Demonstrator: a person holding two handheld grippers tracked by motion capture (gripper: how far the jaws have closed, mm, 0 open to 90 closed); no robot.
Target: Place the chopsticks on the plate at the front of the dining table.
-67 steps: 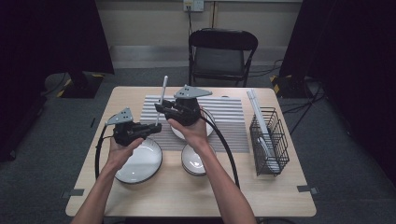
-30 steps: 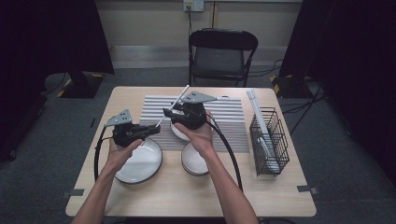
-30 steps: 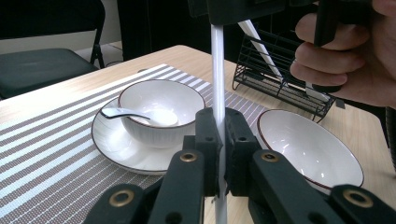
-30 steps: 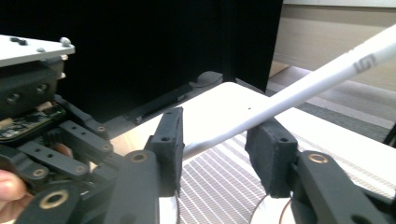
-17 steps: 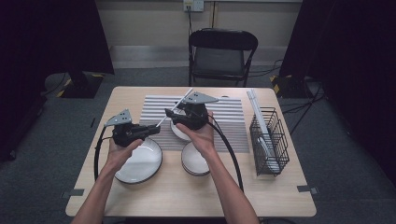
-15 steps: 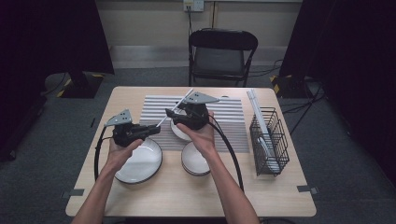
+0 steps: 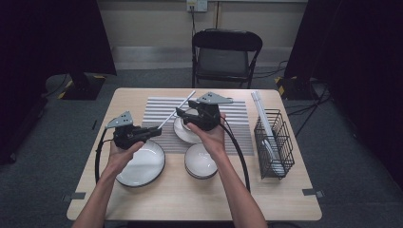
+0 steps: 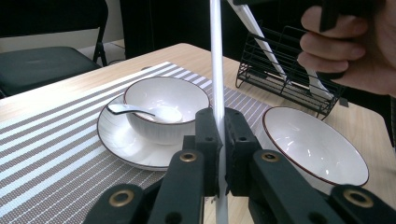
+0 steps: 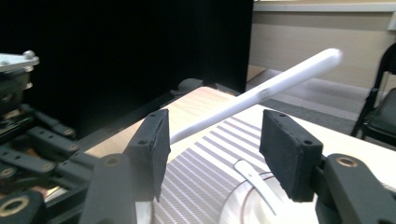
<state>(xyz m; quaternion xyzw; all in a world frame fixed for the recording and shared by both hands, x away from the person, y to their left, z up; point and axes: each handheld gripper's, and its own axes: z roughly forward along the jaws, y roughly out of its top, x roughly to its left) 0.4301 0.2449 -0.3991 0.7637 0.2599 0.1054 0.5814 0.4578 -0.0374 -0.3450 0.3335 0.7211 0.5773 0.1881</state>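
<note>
Passing the chopstick [image 7: 176, 110]: left gripper [image 7: 154, 131] clamps its lower end; right gripper [image 9: 212, 154], jaws just parted, should withdraw toward 3 o'clock.

Left gripper [image 7: 153, 131] clamped tight, jaws pointing 3 o'clock in high view. Right gripper [image 7: 180, 114] at its 2 o'clock, pointing 9, jaws just opening, pads apart.

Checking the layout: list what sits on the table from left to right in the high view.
Left gripper clamping a white chopstick → large plate → bowl → wire basket.
</note>
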